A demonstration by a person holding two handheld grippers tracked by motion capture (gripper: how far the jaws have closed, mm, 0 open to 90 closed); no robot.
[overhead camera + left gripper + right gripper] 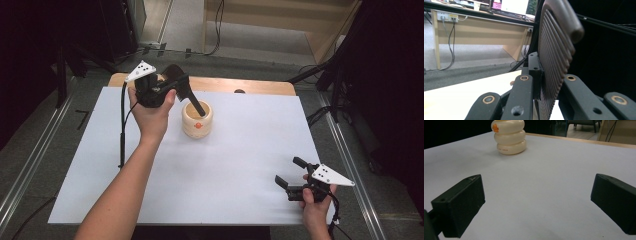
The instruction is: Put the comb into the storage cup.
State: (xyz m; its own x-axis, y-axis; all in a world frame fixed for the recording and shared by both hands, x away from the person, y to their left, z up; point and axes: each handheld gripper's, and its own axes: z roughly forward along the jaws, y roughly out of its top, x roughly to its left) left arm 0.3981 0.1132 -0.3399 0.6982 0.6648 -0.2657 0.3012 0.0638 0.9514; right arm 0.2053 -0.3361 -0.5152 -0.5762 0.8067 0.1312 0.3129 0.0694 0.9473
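Observation:
A cream ribbed cup with an orange mark stands on the white table sheet, left of centre toward the back. My left gripper hovers just behind and left of it, shut on a dark ribbed utensil. The utensil's thin end slants down into the cup's mouth. Its ribbed flat part rises between the jaws in the left gripper view. My right gripper rests low near the front right corner, open, with nothing between its fingers. The right gripper view shows the cup far ahead, beyond the open right gripper.
A wooden table edge shows behind the sheet. The left gripper's black cable hangs down to the sheet's left part. Dark stands and cables surround the table, and a wooden desk sits in the background.

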